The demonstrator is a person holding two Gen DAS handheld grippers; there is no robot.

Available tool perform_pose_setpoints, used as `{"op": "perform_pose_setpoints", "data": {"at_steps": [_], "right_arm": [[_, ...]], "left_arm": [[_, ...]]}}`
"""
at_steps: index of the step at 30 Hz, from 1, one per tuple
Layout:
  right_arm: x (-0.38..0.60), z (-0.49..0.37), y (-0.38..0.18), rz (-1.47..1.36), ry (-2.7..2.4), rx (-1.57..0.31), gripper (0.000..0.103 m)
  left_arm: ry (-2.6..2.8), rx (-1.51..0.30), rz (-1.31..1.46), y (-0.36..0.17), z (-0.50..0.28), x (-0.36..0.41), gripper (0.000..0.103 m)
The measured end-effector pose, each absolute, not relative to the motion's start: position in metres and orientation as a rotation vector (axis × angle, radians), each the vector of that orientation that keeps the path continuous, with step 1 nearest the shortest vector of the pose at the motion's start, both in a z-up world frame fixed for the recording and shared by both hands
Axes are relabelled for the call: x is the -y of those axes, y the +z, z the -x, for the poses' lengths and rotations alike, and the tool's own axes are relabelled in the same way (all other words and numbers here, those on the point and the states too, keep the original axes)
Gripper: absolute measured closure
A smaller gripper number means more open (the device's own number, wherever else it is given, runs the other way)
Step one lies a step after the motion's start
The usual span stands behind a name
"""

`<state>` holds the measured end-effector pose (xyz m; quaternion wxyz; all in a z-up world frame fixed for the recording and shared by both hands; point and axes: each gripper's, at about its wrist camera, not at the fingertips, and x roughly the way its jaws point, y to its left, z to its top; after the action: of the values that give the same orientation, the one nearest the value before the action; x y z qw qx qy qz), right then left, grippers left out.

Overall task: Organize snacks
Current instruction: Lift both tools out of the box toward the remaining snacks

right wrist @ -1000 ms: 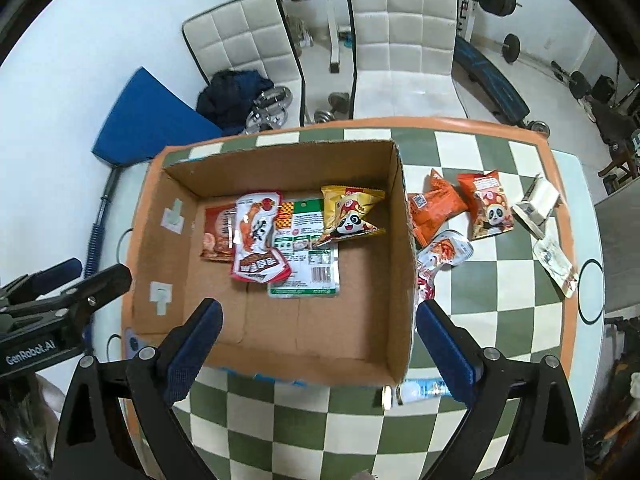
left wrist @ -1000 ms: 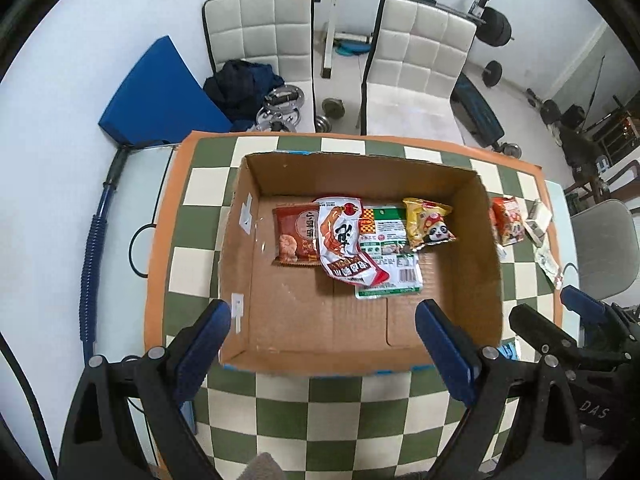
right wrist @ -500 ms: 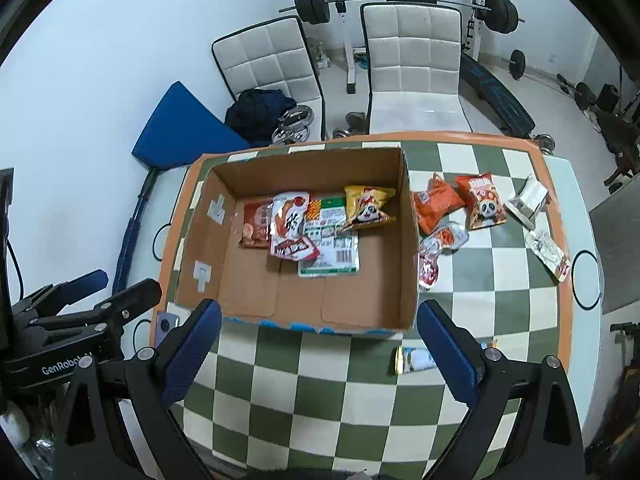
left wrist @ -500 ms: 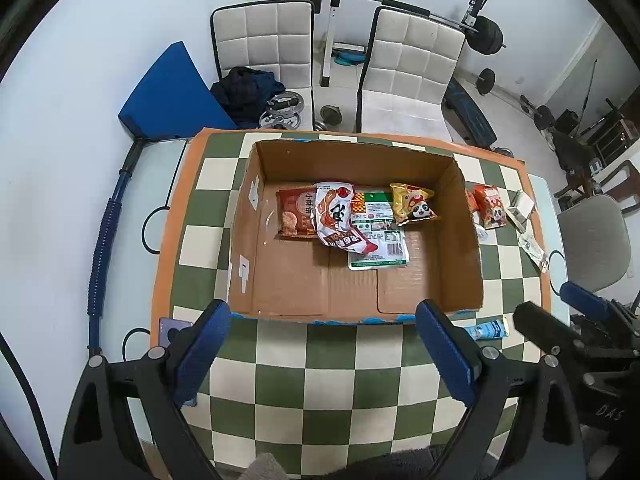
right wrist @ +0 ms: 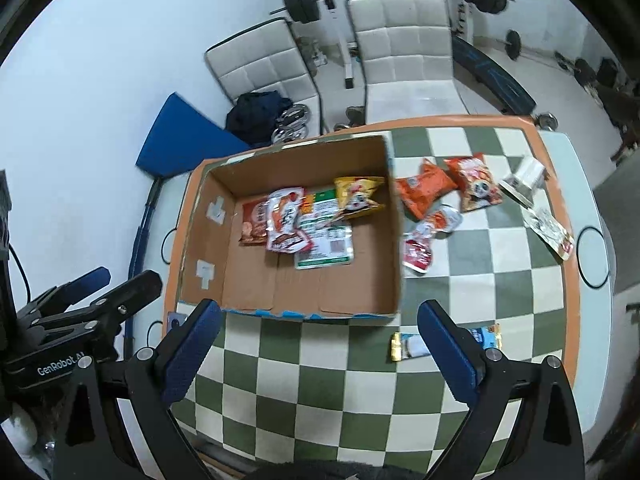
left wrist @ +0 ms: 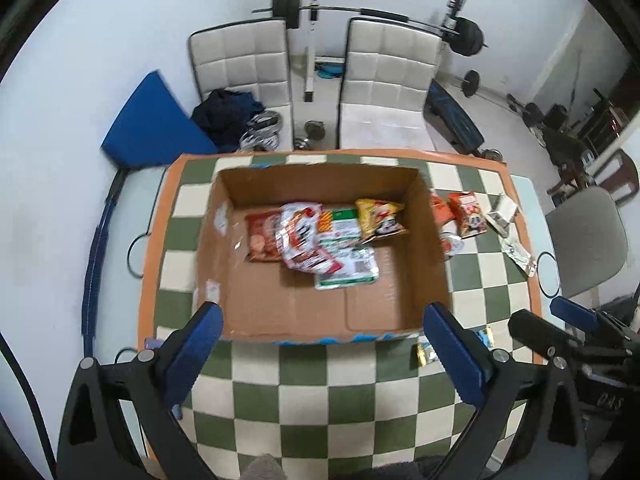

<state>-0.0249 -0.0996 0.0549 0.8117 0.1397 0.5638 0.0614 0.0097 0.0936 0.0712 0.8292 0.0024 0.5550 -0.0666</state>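
On the checkered bench (right wrist: 328, 376) sits a cardboard box (right wrist: 288, 284) with four snack packets along its far side: a brown-red one (right wrist: 253, 224), a red-and-white one (right wrist: 285, 220), a green-and-white one (right wrist: 326, 236) and a yellow panda bag (right wrist: 358, 196). Right of the box lie two orange bags (right wrist: 426, 192) (right wrist: 476, 182), a red-and-white pouch (right wrist: 430, 236), and pale packets (right wrist: 524, 180) (right wrist: 550, 232) near the edge. A blue-wrapped bar (right wrist: 410, 346) lies just before the box's near right corner. The left tongs (left wrist: 320, 344) hang above the near edge, jaws opening wide, nothing between them. The right tongs (right wrist: 318, 340) are spread wide and empty too.
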Motion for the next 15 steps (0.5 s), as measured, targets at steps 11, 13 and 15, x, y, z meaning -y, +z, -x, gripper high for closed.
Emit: {"op": "perform_pose_setpoints", "data": {"at_steps": [11,13,15], "right_arm": [[0.292,-0.013,0.024,-0.511,-0.121,-1.23,0.002],[0.324,-0.026,0.015,-0.539,-0.151,-1.235,0.002],[0.353,-0.041,0.002,-0.557,-0.181,-1.243,0.002]], "left_arm": [[-0.304,-1.304,-0.06,0.045,-0.098,0.06,0.0],[-0.332,-1.357,-0.049,0.029,-0.12,0.085,0.0],[-0.339,-1.41,-0.041,0.01,-0.141,0.108,0.0]]}}
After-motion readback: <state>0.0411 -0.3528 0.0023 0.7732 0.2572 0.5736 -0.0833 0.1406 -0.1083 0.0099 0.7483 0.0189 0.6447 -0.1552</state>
